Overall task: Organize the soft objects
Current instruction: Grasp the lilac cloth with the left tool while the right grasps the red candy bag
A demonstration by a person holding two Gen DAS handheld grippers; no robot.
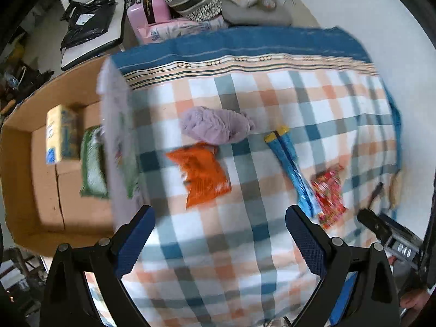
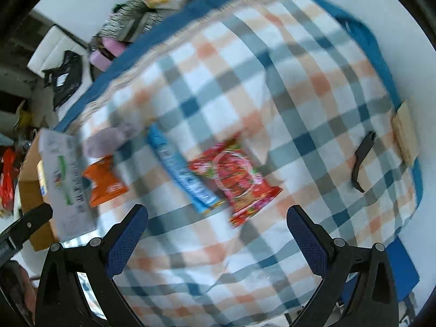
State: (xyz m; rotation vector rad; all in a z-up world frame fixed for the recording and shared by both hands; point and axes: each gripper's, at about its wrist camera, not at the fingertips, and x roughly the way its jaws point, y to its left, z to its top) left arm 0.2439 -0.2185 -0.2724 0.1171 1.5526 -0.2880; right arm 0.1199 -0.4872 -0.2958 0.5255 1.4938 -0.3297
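the work surface is a checked blanket in orange, blue, grey and white with a solid blue border, draped over a raised bed or table; both views are motion-blurred. beyond the blanket's far edge stand a pink case, a patterned bag and a white chair carrying a black plastic bag. a cardboard box sits just beside the blanket's left edge and holds a yellow carton and a green packet. on the blanket lie a lilac soft bundle, an orange packet touching its near side, a blue packet to the right, long axis running diagonally from far-left to near-right, and a red packet touching the blue one's right side. a black curved piece lies near the blanket's right edge. my left gripper and right gripper both hover over the blanket's near part, jaws spread wide, holding nothing.
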